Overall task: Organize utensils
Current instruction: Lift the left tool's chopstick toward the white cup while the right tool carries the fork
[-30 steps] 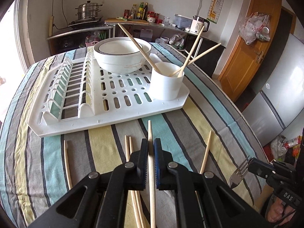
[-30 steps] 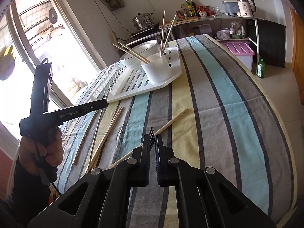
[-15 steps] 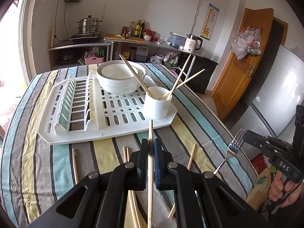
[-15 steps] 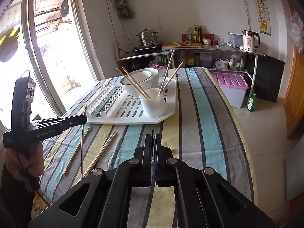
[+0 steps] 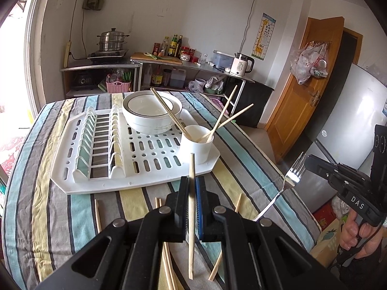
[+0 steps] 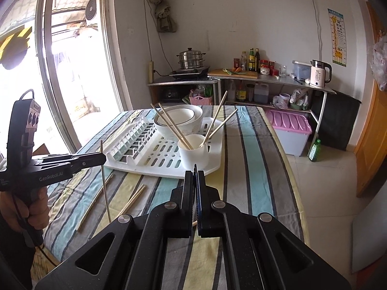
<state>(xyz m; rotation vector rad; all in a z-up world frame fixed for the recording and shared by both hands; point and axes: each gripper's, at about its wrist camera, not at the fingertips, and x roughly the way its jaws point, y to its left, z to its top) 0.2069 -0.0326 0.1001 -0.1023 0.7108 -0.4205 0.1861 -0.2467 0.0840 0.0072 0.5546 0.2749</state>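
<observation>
My left gripper is shut on a wooden chopstick and holds it upright well above the striped table; in the right wrist view the chopstick hangs from that gripper. My right gripper is shut on a metal fork, which it holds tines up at the table's right edge. A white utensil cup with three chopsticks in it stands on the white drying rack, next to stacked white bowls.
Several loose chopsticks lie on the striped tablecloth in front of the rack. A window is on the left, kitchen shelves stand behind the table, and a pink-lidded box sits on the floor at the right.
Both grippers have risen and pulled back from the table. The left one lifted its chopstick off the cloth; the right one lifted the fork up.
</observation>
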